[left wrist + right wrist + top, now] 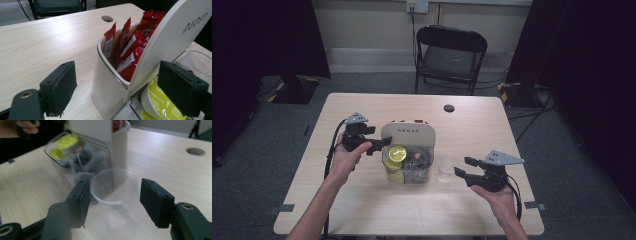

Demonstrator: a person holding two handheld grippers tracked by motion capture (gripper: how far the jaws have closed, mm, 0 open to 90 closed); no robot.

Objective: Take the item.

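Observation:
A white organiser box stands mid-table with its lid raised. Red sachets stand in its back compartment. Yellow-green capsules and dark items lie in its clear front part. My left gripper is at the box's left side, its jaws wide apart around the back corner and the lid's edge, gripping nothing I can see. A clear plastic cup stands on the table just right of the box. My right gripper is raised right of the cup, open; the cup lies just beyond its jaws.
A round cable hole sits in the table's far side. A black folding chair stands behind the table. Bare wood lies left of the box and along the front edge.

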